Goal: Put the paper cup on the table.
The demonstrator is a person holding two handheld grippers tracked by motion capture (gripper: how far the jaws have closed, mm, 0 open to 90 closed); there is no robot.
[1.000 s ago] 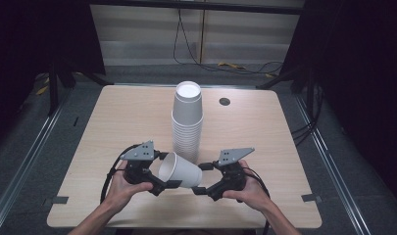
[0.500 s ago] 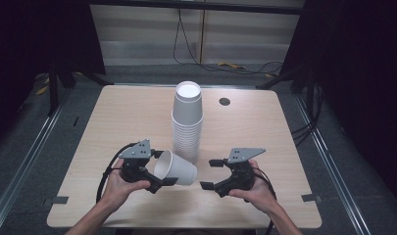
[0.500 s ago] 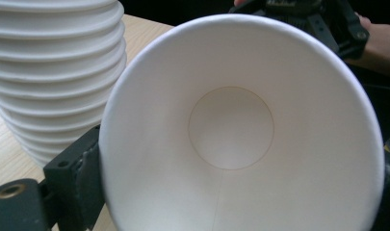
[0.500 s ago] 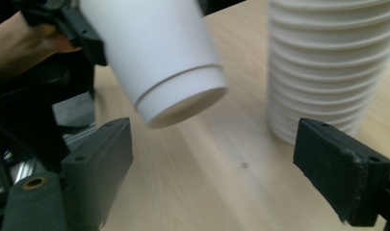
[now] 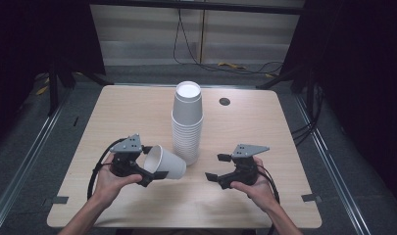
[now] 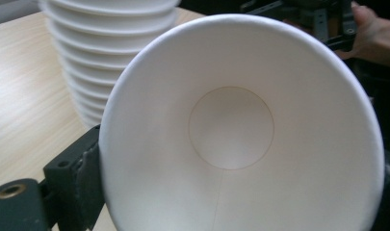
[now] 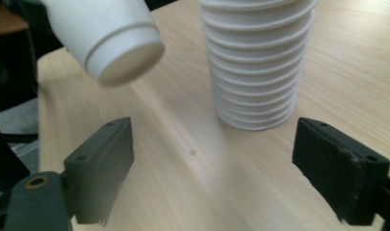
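A tall stack of white paper cups [image 5: 187, 122] stands upside down in the middle of the table. My left gripper [image 5: 154, 163] is shut on a single white cup [image 5: 169, 165], held on its side at the rim with its base pointing right. In the left gripper view I look into that cup [image 6: 231, 130], with one finger [image 6: 74, 178] pressed on its outside and the stack [image 6: 101, 57] behind it. My right gripper [image 5: 216, 167] is open and holds nothing, a short way right of the cup's base. Between its spread jaws, the right gripper view shows the cup's base [image 7: 125, 60] and the stack [image 7: 257, 62].
The light wooden table [image 5: 117, 117] has a small dark round hole [image 5: 224, 102] at the back right. Dark floor, rails and cables surround it. Bare wood lies between the right gripper and the table's front edge.
The right gripper has drawn back to the right, away from the cup's base, and stands open. The left gripper still holds the cup and has barely moved.
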